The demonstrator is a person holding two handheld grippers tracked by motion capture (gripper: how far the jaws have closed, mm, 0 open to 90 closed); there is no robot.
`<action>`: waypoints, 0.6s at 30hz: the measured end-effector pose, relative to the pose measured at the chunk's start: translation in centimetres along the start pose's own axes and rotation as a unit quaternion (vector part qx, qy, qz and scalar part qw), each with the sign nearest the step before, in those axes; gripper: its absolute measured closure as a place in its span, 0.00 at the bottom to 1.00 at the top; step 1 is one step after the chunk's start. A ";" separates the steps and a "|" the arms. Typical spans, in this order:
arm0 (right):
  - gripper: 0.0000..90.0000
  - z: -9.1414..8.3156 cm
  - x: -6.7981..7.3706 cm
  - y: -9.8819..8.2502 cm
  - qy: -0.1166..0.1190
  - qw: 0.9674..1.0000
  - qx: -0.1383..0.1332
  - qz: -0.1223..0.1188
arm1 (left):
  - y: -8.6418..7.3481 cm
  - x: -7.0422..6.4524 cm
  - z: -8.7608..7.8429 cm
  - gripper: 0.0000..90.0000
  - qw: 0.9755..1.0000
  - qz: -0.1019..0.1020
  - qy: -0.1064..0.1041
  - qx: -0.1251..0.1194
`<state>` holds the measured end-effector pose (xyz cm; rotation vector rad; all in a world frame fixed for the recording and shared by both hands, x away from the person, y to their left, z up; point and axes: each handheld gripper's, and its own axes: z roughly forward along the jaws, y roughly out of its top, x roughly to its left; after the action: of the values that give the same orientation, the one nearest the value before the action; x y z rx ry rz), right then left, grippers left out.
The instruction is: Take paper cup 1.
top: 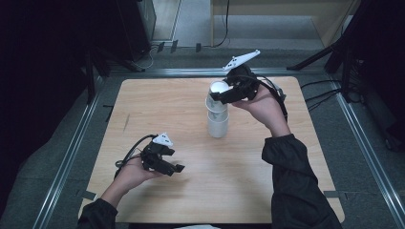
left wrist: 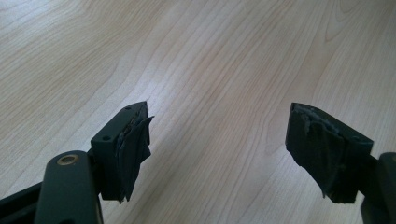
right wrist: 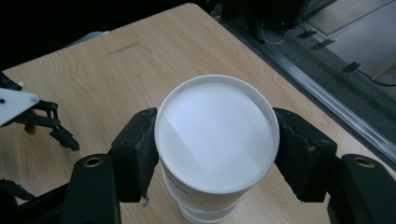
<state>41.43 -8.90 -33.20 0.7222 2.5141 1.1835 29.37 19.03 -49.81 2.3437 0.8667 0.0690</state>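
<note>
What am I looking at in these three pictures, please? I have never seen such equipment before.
A person sits at a wooden table and holds a hand-operated black tool with two jaws in each hand. The high view looks down from above. The other two pictures come from small cameras riding on each tool. On the table stands a stack of white paper cups. The right tool grips the top cup just under its rim, one jaw on each side. The left tool hangs open over bare wood and holds nothing.
</note>
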 end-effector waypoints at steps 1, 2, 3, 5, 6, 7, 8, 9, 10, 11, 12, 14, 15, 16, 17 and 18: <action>0.39 -0.3 0.1 0.1 -0.001 1.000 -0.003 -0.002 | 0.0 0.0 0.0 0.24 1.000 0.001 0.000 0.000; 0.39 -0.5 0.2 0.2 -0.002 1.000 -0.005 -0.003 | 0.0 0.0 0.0 0.24 1.000 0.001 0.000 0.000; 0.39 -0.8 0.3 0.3 -0.004 1.000 -0.009 -0.004 | 0.0 0.0 -0.1 0.24 1.000 0.001 0.000 -0.001; 0.39 -1.7 0.6 0.7 -0.007 1.000 -0.019 -0.008 | 0.0 0.0 -0.1 0.24 1.000 0.000 0.000 -0.002; 0.39 -1.7 0.6 0.7 -0.007 1.000 -0.019 -0.008 | 0.0 0.0 -0.1 0.24 1.000 0.000 0.000 -0.003; 0.39 -2.1 0.7 0.8 -0.009 1.000 -0.024 -0.011 | 0.0 0.0 -0.1 0.24 1.000 0.000 -0.001 -0.004; 0.39 -2.4 0.8 0.9 -0.012 1.000 -0.026 -0.013 | 0.0 0.0 -0.2 0.24 1.000 0.000 -0.001 -0.005; 0.39 -2.8 0.9 0.9 -0.015 0.999 -0.028 -0.015 | 0.0 0.0 -0.2 0.24 1.000 0.001 -0.002 -0.006; 0.39 -3.3 1.0 1.0 -0.018 0.999 -0.031 -0.018 | 0.1 0.0 -0.2 0.24 1.000 0.001 -0.002 -0.008; 0.39 -4.2 1.3 1.1 -0.018 0.999 -0.038 -0.020 | 0.1 0.0 -0.2 0.24 1.000 0.003 -0.002 -0.008; 0.39 -4.2 1.3 1.1 -0.018 0.999 -0.038 -0.020 | 0.1 0.0 -0.2 0.24 1.000 0.004 -0.002 -0.009; 0.39 -5.0 1.5 1.1 -0.018 0.999 -0.041 -0.021 | 0.2 0.0 -0.3 0.24 1.000 0.006 -0.003 -0.014; 0.39 -5.4 1.6 1.0 -0.016 0.999 -0.043 -0.023 | 0.3 -0.1 -0.3 0.24 1.000 0.007 -0.004 -0.016; 0.39 -5.7 1.7 1.0 -0.012 0.999 -0.043 -0.023 | 0.4 0.0 -0.4 0.24 1.000 0.008 -0.005 -0.017; 0.39 -5.9 1.8 0.9 -0.007 0.999 -0.044 -0.024 | 0.5 0.0 -0.4 0.24 1.000 0.008 -0.006 -0.020; 0.39 -6.2 2.0 0.7 0.001 0.999 -0.044 -0.023 | 0.6 0.0 -0.4 0.24 1.000 0.010 -0.006 -0.020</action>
<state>37.27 -11.35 -28.80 0.6385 2.4482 1.2702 29.57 18.90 -49.16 2.3131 0.8273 0.0794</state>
